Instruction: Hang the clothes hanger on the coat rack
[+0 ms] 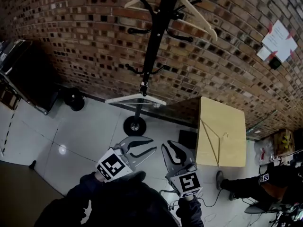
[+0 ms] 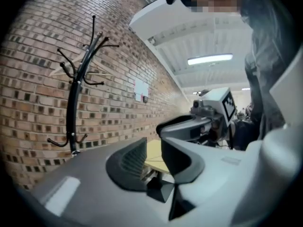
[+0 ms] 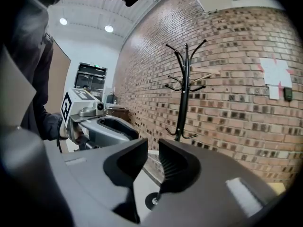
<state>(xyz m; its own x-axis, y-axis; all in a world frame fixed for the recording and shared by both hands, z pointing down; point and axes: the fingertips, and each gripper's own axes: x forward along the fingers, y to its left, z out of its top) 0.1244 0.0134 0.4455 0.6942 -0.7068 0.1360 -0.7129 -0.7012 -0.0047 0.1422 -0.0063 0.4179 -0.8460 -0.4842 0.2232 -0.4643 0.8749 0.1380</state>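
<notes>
Between the left gripper's (image 2: 152, 142) two dark ribbed pads there is an open gap with nothing in it; only a slice of the pale wooden table (image 2: 155, 161) shows through from beyond. The right gripper (image 3: 152, 145) is likewise released, its pads apart and gripping nothing, with floor and the foot of the brick wall (image 3: 227, 112) showing between them. Seen from the head, both grippers are held side by side near the person, close together but not touching, each with its marker cube toward the body and its jaws aimed at the far wall. Straight beyond them stands the black coat rack (image 1: 154, 37) on its round base (image 1: 135, 126), close against the bricks. One cream clothes hanger (image 1: 201, 18) already hangs from the upper hooks. Lower on the pole sits a flat white frame (image 1: 123, 98); whether it is a hanger I cannot tell. To the right of the rack, the wooden table stands against the wall, and a thin wooden hanger (image 1: 219, 150) lies flat on its top, well apart from both grippers and from the rack. Sheets of paper (image 1: 279, 41) are taped to the bricks at far right.
</notes>
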